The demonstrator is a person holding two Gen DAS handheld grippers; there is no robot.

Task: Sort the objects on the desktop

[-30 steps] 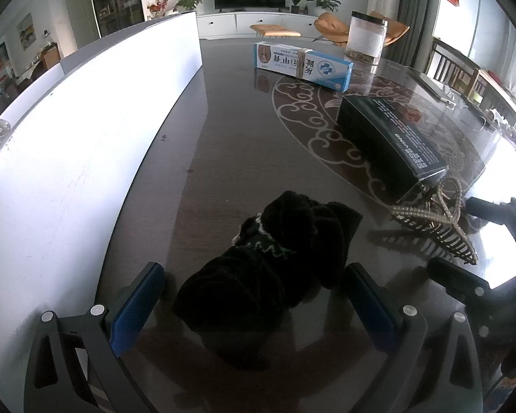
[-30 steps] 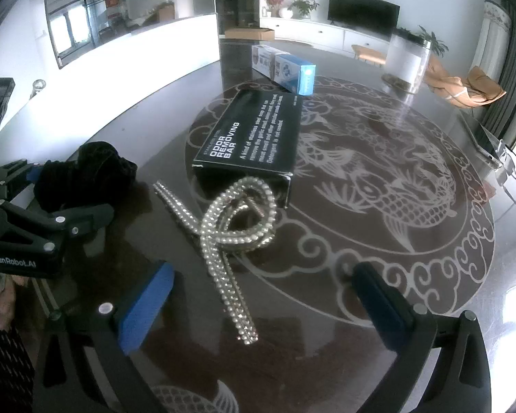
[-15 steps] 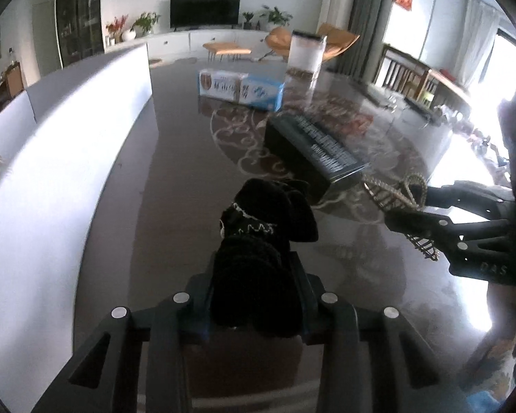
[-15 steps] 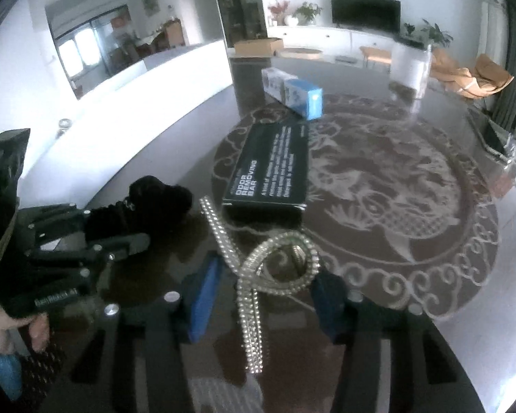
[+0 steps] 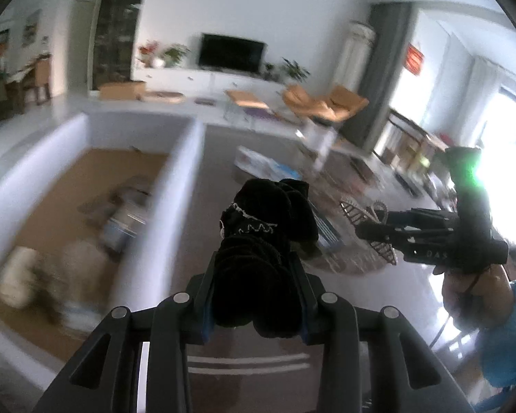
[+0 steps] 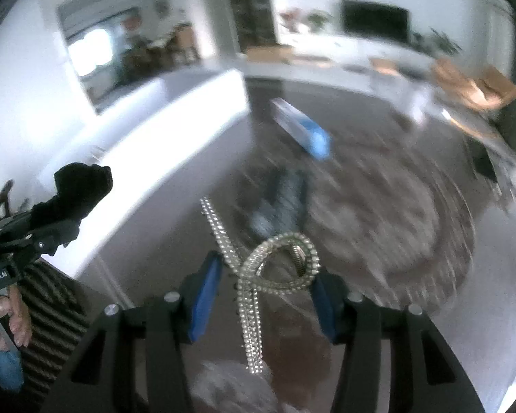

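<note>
My left gripper [image 5: 254, 275] is shut on a black fabric bundle [image 5: 265, 237] with white stitching and holds it lifted above the dark table. The bundle also shows at the left of the right wrist view [image 6: 75, 192]. My right gripper [image 6: 261, 285] is shut on a looped rhinestone strap [image 6: 275, 265], lifted off the table; its tail hangs down. The strap shows in the left wrist view [image 5: 368, 220], held by the right gripper [image 5: 364, 232]. A white open box [image 5: 185, 158] with a brown floor stands at the left and holds several blurred items.
On the table [image 6: 378, 227] lie a dark flat box [image 6: 278, 203], a blue-and-white toothpaste box [image 6: 302, 127] and a clear canister [image 5: 320, 137]. The white box wall [image 6: 148, 137] runs along the left. Both views are motion-blurred.
Both grippers closed on their objects and lifted them off the table. The left gripper rose and now looks over the white wall into the box.
</note>
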